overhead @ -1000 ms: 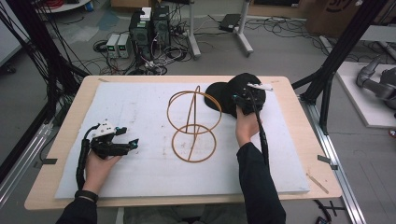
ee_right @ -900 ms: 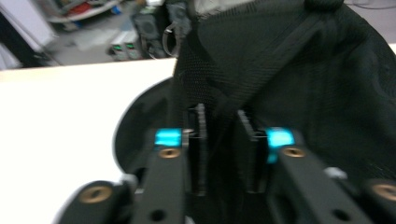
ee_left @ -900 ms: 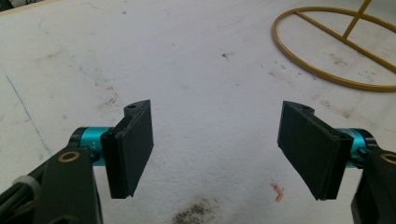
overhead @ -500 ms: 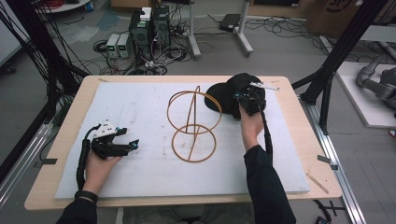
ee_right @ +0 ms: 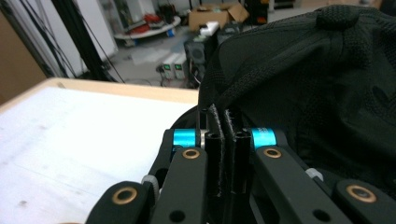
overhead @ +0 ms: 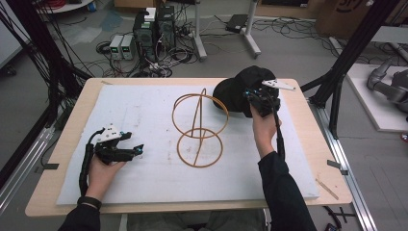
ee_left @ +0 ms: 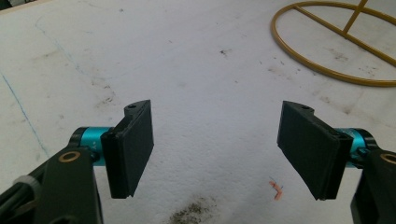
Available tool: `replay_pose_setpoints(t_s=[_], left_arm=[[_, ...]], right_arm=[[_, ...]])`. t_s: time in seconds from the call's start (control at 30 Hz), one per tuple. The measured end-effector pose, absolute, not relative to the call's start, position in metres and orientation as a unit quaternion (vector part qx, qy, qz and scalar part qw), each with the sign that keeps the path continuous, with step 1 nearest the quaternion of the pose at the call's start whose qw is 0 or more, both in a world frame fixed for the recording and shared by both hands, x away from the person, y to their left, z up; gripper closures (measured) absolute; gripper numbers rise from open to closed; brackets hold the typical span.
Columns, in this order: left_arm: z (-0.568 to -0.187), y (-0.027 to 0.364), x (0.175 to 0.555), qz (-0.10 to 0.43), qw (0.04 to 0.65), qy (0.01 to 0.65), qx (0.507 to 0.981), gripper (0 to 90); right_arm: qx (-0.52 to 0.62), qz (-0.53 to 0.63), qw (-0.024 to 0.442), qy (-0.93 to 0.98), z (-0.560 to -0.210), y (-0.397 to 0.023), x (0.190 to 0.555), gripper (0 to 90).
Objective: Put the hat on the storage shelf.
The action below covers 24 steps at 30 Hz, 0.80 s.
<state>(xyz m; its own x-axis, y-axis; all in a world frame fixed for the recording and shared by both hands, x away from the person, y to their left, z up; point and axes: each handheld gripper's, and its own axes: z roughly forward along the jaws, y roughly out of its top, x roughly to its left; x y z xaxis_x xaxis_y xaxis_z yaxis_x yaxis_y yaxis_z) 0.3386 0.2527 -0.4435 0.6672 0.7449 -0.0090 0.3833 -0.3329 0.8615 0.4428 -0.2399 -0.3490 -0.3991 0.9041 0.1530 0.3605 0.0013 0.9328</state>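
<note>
Right gripper (ee_right: pixel 223 140): fingers (ee_right: pixel 214 154) have just been closing and now pinch an edge of the black cap (ee_right: pixel 327 84); thin fabric sandwiched between the pads, near zero gap. In the high view the cap (overhead: pixel 240 86) sits at the far right of the table (overhead: pixel 48 192), partly lifted off the white mat (overhead: pixel 144 115), just beside the gold wire stand (overhead: pixel 198 130).

Left gripper (ee_left: pixel 219 149): fingers (ee_left: pixel 133 144) wide apart, nothing between them, resting over bare mat (ee_left: pixel 187 70) at near left. Stand's base ring (ee_left: pixel 327 46) sits off to one side, well apart from it.

Handling judgement: the cap looks light, soft and floppy. The mesh-like knit should grip well, no slip risk, nothing fragile. The crown will sag and fold when hung from one edge, so the brim or the stiff front panel would be a better hold. A second hold from the left gripper would help keep it open if it is to go over the stand's top ring. The stand looks light too and may tip if snagged.

No brand, label or readable writing on cap, stand or mat.
</note>
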Motion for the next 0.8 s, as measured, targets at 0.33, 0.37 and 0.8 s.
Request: replay_pose_setpoints(t_s=[0.33, 0.37, 0.8], left_arm=[[-0.444, 0.252, 0.339, 0.198, 0.454, 0.353, 0.793, 27.0], [-0.444, 0.252, 0.339, 0.198, 0.454, 0.352, 0.794, 27.0], [-0.445, 0.251, 0.339, 0.198, 0.456, 0.354, 0.792, 27.0]], right_arm=[[0.455, 0.559, 0.266, 0.641, -0.304, -0.236, 0.424, 89.1], [0.452, 0.564, 0.262, 0.639, -0.300, -0.236, 0.422, 89.1], [0.428, 0.603, 0.244, 0.627, -0.260, -0.230, 0.406, 89.1]])
